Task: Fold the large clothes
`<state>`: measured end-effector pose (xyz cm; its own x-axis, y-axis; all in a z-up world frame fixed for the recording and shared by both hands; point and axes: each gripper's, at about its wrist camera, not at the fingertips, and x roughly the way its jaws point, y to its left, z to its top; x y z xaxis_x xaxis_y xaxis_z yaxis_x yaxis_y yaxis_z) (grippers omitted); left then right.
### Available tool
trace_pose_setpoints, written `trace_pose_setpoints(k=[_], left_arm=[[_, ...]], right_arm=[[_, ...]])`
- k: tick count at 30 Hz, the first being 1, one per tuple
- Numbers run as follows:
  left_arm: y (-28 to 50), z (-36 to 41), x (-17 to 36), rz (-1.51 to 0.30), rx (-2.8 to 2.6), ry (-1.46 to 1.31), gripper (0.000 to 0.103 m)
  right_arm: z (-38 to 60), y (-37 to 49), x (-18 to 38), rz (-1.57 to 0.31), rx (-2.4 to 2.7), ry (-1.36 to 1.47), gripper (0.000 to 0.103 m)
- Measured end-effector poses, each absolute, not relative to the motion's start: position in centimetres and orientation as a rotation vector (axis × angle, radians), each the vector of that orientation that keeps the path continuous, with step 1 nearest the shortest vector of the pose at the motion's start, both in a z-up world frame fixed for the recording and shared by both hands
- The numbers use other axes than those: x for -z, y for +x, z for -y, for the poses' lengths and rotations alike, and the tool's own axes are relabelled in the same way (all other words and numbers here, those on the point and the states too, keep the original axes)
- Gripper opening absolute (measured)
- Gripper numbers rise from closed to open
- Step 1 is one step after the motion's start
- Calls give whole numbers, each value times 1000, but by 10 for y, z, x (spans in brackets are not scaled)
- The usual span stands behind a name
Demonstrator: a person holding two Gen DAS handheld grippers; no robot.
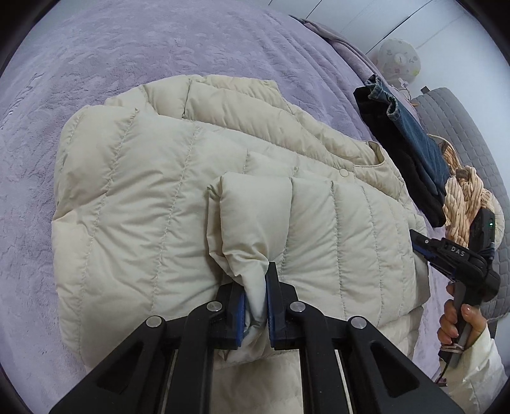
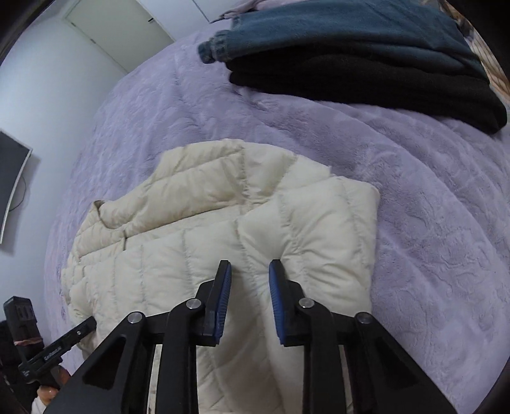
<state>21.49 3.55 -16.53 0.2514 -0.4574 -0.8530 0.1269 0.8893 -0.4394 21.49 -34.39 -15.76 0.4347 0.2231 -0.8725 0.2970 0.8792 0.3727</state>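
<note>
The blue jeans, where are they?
In the right wrist view the blue jeans lie at the top, stacked on a folded black garment on the purple blanket, beyond the cream jacket.

You can read only "DAS", in pale letters on the black body of your right gripper. The small print on your left gripper stays too blurred.

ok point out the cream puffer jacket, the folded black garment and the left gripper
cream puffer jacket [image 1: 134,203], left wrist view, quilted body panel
folded black garment [image 2: 366,86], right wrist view, top fold
left gripper [image 1: 255,305], left wrist view, between its fingertips
</note>
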Motion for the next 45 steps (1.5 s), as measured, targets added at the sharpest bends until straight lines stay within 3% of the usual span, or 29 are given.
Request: trace_pose_setpoints(k=[3, 8, 21, 30, 34, 39, 45], left_arm=[[215, -38, 169, -1264, 404, -314, 12], [215, -37, 172, -1269, 390, -298, 12], [212, -38, 163, -1263, 341, -238, 12], [205, -64, 105, -1147, 267, -207, 12], [217, -41, 91, -1120, 352, -171, 12], [235, -3, 121, -1165, 413, -79, 12], [246, 2, 176, -1229, 400, -82, 12]], right_arm=[[362, 209, 178, -1134, 80, 566, 7], [383, 203, 188, -1110, 98, 647, 3], [414, 189, 151, -1012, 172, 683, 4], [405, 186, 148, -1043, 84, 692, 5], [380, 181, 140, -1074, -9, 650, 5], [336, 188, 140, -1123, -125, 609, 8], [309, 199, 191, -1209, -125, 575, 8]])
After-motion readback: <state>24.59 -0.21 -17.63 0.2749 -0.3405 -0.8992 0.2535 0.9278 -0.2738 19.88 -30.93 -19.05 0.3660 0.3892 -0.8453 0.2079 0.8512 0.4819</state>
